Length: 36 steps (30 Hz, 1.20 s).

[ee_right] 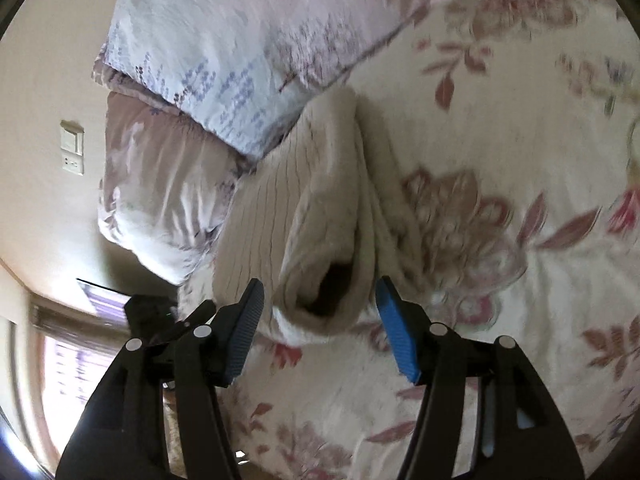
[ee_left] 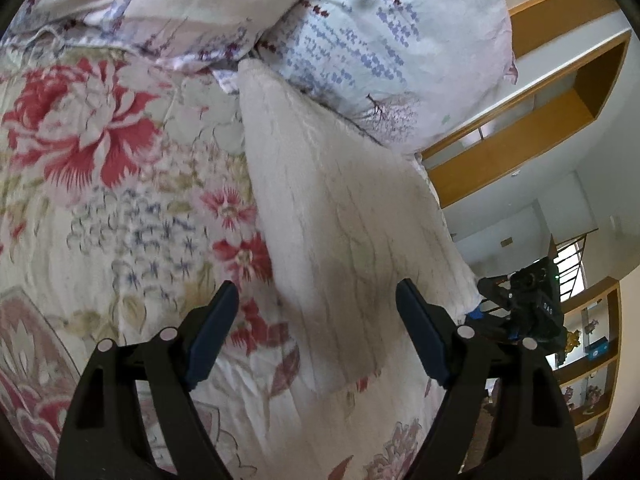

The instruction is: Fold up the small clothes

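With both grippers wide open and empty, looks like a pause between folds. Cream knitted garment (ee_left: 332, 216) lying on the flowered bedspread (ee_left: 100, 208), far end against the pillows (ee_left: 392, 48) at twelve o'clock. Left gripper (ee_left: 316, 308) hovering over its near end, apparently without contact. Right gripper (ee_right: 320, 300) framing the rolled open edge (ee_right: 324, 288), not gripping. Next, probably: closing on that edge, lifting, folding toward twelve o'clock.
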Available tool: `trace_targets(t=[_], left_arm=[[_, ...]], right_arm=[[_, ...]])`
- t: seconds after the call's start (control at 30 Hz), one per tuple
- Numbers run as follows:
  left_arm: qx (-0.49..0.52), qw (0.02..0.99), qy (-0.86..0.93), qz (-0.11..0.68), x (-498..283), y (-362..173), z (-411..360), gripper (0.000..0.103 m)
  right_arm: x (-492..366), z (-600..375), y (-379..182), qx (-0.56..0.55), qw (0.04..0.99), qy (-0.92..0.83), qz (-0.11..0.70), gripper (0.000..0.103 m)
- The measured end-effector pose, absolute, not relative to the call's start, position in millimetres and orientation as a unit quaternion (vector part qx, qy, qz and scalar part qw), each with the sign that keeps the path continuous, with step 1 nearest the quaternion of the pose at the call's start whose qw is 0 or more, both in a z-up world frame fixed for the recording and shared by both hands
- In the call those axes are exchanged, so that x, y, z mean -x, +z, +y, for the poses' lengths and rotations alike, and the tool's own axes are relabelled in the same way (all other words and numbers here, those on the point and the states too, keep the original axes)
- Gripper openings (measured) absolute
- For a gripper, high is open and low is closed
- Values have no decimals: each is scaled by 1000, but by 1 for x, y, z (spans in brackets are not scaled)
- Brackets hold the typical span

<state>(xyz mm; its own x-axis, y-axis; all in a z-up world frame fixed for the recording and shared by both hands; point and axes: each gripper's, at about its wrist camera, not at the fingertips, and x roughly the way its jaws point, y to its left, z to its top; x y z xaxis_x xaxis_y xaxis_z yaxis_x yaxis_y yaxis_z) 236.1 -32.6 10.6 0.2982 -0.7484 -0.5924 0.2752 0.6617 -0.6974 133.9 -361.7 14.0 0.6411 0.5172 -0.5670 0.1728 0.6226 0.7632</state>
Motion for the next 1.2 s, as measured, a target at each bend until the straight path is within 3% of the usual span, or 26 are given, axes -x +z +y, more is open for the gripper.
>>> trace_targets(t=[0.17, 0.23, 0.3, 0.4, 0.53, 0.73, 0.83, 0.9, 0.97, 1.2], left_arm=[[248, 756, -334, 505, -233, 4, -36, 68], [248, 756, -334, 506, -232, 4, -38, 65], [246, 755, -336, 506, -231, 4, -39, 60], [243, 752, -341, 509, -229, 5, -40, 59], [236, 750, -347, 511, -226, 5, -42, 59], [207, 762, -346, 507, -222, 7, -50, 59], [205, 764, -341, 509, -223, 10, -49, 68], [213, 770, -335, 500, -226, 14, -45, 79], [227, 777, -326, 489, -233, 20, -42, 82], [249, 785, -292, 487, -261, 18, -50, 83]], right_arm=[[-143, -358, 6, -447, 786, 125, 410, 59], [-151, -355, 5, -437, 792, 117, 410, 46], [-157, -352, 4, -420, 802, 105, 412, 19], [-148, -347, 23, -364, 849, 85, 373, 14], [-127, -344, 54, -293, 901, 51, 316, 13], [-141, -361, 0, -312, 863, -6, 399, 14], [-140, -368, 7, -336, 854, 8, 396, 26], [-140, -374, 18, -337, 859, 4, 384, 42], [-142, -379, 30, -345, 866, 2, 361, 48], [-197, -388, 37, -351, 862, -11, 366, 48]])
